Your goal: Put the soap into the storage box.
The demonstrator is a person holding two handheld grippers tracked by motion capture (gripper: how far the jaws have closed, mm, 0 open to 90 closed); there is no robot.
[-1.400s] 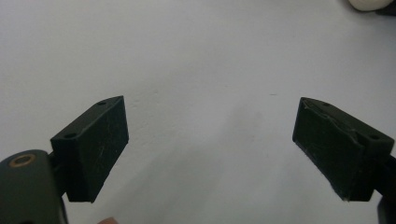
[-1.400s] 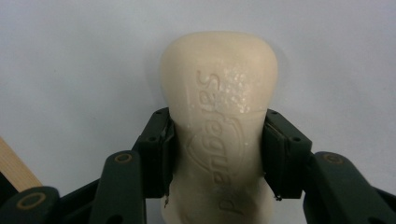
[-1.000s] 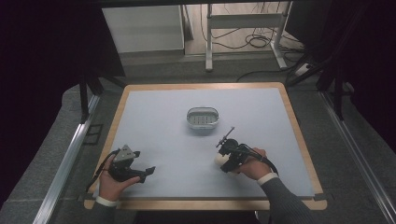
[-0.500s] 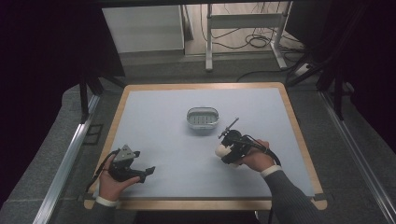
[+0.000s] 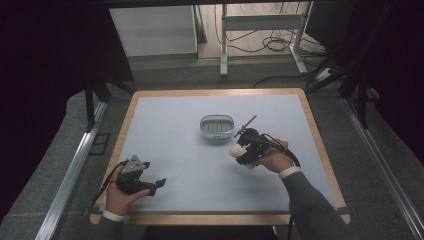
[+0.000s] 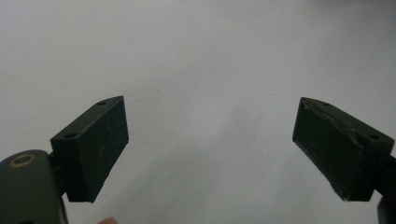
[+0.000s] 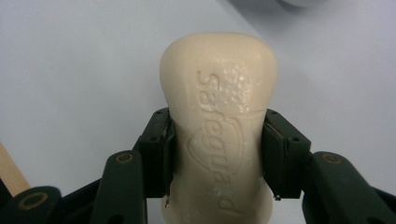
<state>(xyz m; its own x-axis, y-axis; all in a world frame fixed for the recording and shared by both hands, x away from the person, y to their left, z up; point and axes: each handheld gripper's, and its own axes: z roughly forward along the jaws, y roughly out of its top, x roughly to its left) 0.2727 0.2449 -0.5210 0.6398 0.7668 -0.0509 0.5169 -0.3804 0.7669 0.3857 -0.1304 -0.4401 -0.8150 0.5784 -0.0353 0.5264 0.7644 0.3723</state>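
A cream bar of soap [image 7: 219, 126] with raised lettering is clamped at its waist between the two black jaws of my right gripper [image 7: 217, 149]. In the high view the right gripper [image 5: 239, 151] holds the soap bar [image 5: 235, 149] above the grey table top, just in front and right of an oval grey soap dish [image 5: 217, 126]. My left gripper [image 5: 159, 183] rests low near the front left of the table, jaws wide apart. In the left gripper view its pads [image 6: 93, 147] stand far apart over the bare grey surface with nothing between them.
The table top [image 5: 175, 150] is a grey sheet with a wooden border [image 5: 320, 145]. A metal rail [image 5: 70, 170] runs along the left side. Behind the table are a white cabinet [image 5: 152, 30], a metal frame [image 5: 260, 22] and floor cables.
My right gripper has lifted with the soap and moved forward toward the soap dish. The left gripper has stayed where it was.
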